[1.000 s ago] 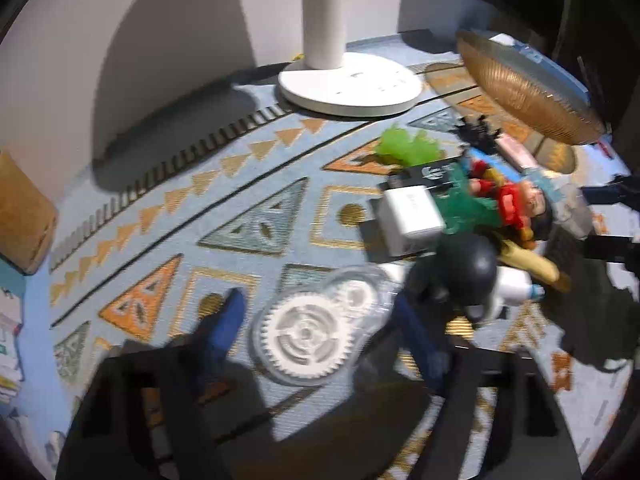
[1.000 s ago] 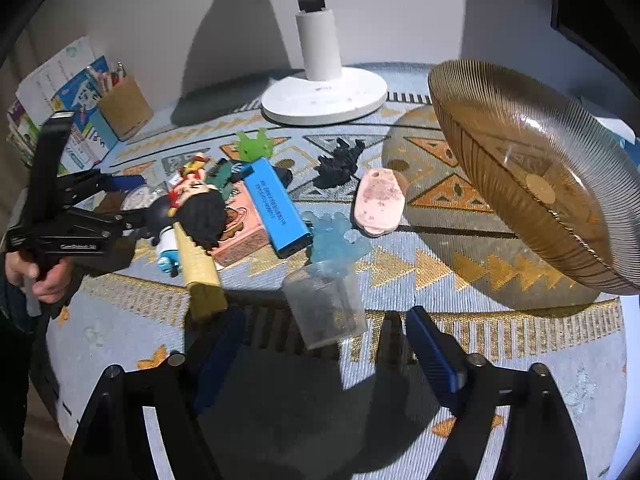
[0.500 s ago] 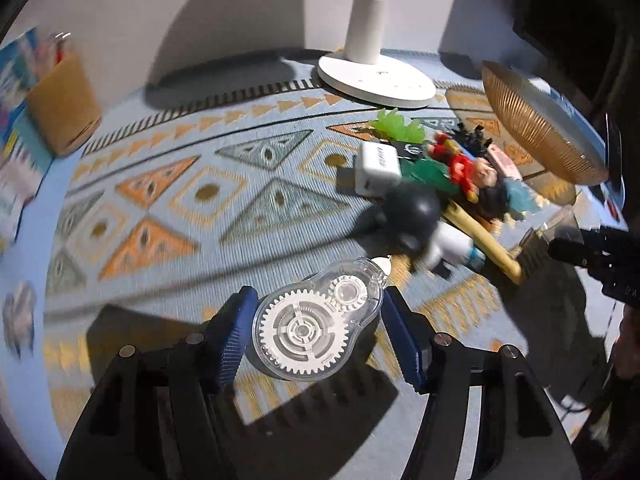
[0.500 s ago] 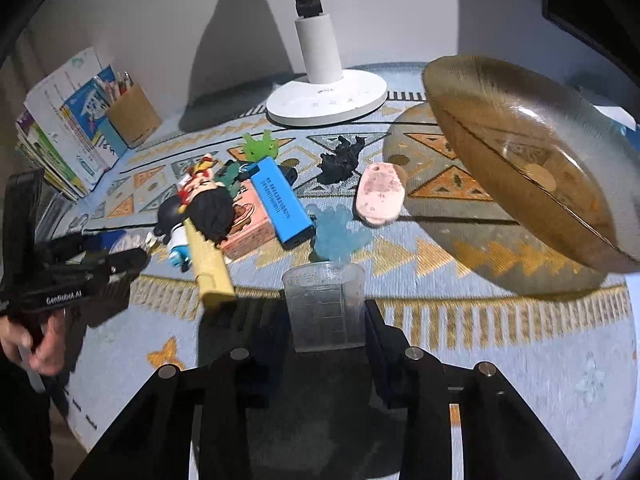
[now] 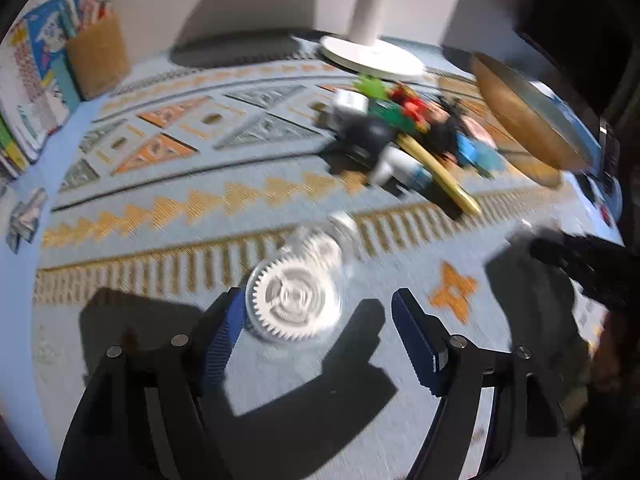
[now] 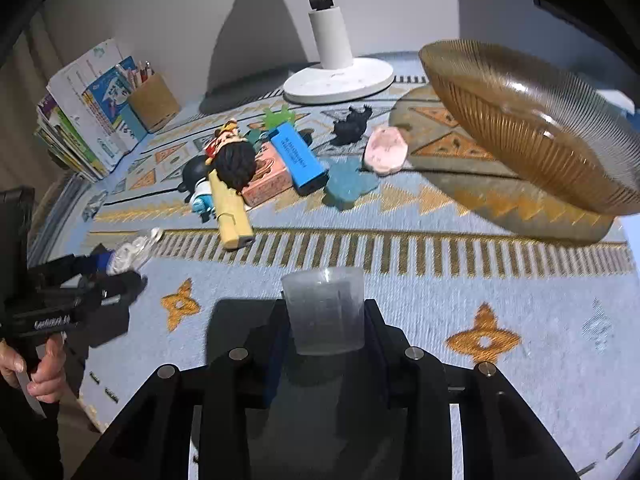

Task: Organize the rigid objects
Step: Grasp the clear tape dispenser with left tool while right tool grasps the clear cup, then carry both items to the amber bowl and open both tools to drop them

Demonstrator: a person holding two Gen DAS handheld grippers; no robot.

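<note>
A clear correction-tape dispenser with white gears (image 5: 298,294) lies on the patterned mat between the fingers of my left gripper (image 5: 316,322), against the left finger; the jaws stand open. It also shows in the right wrist view (image 6: 132,254). My right gripper (image 6: 324,320) is shut on a clear plastic measuring cup (image 6: 324,310), held upright above the mat. A pile of toys sits mid-mat: a doll with black hair (image 6: 234,160), a blue box (image 6: 298,158), a yellow stick (image 6: 232,212).
An amber ribbed glass bowl (image 6: 532,128) stands tilted at the right. A white lamp base (image 6: 340,80) is at the back. A pen holder (image 6: 152,98) and books (image 6: 80,120) stand at the back left. The left gripper's handle (image 6: 52,308) is at the left edge.
My left gripper pulled the tape dispenser back toward the mat's near edge and opened. My right gripper closed on the cup and drew it back from the pile.
</note>
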